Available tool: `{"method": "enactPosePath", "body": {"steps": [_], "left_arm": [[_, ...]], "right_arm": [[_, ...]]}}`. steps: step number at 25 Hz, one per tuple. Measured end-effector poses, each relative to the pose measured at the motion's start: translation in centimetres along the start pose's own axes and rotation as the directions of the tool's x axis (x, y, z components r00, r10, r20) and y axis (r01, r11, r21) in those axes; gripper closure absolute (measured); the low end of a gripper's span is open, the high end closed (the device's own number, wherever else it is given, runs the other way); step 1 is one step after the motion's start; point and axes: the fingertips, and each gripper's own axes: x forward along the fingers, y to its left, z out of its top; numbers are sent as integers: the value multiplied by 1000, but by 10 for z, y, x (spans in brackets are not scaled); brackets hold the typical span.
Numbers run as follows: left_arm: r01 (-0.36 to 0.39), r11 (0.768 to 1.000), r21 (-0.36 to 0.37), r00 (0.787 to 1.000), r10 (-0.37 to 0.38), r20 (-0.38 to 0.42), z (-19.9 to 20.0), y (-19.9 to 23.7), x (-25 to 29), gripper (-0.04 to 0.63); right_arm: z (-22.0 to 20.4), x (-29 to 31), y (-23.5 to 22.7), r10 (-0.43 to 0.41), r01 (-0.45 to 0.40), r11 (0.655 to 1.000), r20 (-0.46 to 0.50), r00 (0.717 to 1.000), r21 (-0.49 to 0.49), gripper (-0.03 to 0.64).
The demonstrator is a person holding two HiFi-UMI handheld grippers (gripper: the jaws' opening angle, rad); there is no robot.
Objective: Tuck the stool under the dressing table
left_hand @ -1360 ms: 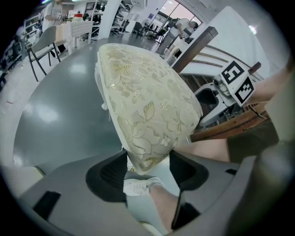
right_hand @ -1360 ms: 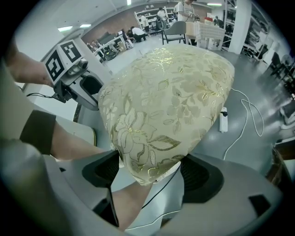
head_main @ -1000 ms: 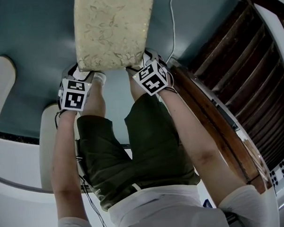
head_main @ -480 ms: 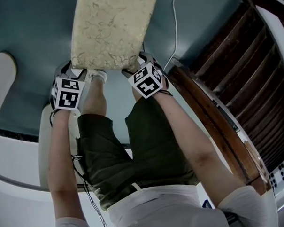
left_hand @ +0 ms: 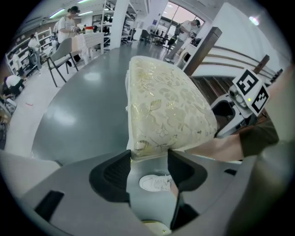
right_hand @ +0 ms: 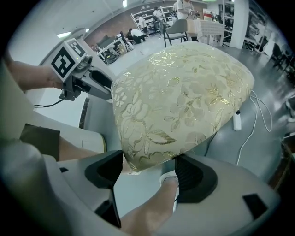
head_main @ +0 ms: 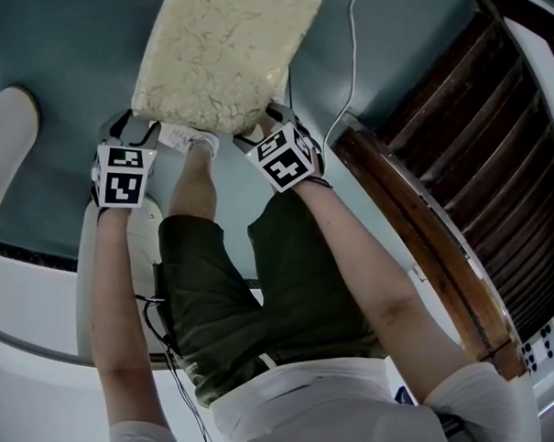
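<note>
Gripping the stool (head_main: 224, 53) by its near-left corner with my left claw (head_main: 137, 130), jaws just narrowed onto it. It sits at twelve o'clock, long axis seven-to-one, far end toward one. My right claw (head_main: 266, 126), likewise just narrowed, clamps the near-right corner.

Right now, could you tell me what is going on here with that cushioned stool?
A person stands over the stool with a gripper in each hand. The left gripper and the right gripper each clamp a near corner of its gold-patterned cushion, and both sets of jaws have just been closing on it. The stool is out over the grey floor, beside a dark wooden slatted frame; no dressing table can be made out.
</note>
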Motion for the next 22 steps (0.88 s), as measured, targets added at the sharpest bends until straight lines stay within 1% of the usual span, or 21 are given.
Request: {"method": "enactPosePath", "body": {"steps": [3, 5, 9, 11, 17, 22], "left_arm": [[-10, 997, -79, 1000, 11, 12, -14, 12, -8, 350], [-10, 994, -108, 1000, 11, 10, -25, 16, -15, 351], [18, 992, -125, 1000, -20, -13, -45, 22, -35, 351], [39, 990, -135, 999, -42, -22, -53, 16, -39, 351], [73, 979, -192, 997, -77, -12, -72, -25, -16, 351], [72, 969, -237, 997, -75, -2, -79, -20, -21, 351]], "right_arm": [[4, 5, 14, 12, -13, 1000, -8, 1000, -21, 264], [11, 8, 25, 22, -22, 999, -9, 1000, -32, 274], [44, 5, 51, 46, -46, 998, 0, 999, -39, 285], [54, 5, 61, 63, -63, 997, 2, 998, -52, 299], [50, 24, 73, 99, -97, 989, 15, 995, -107, 336], [72, 30, 93, 136, -133, 984, 16, 991, -120, 356]]}}
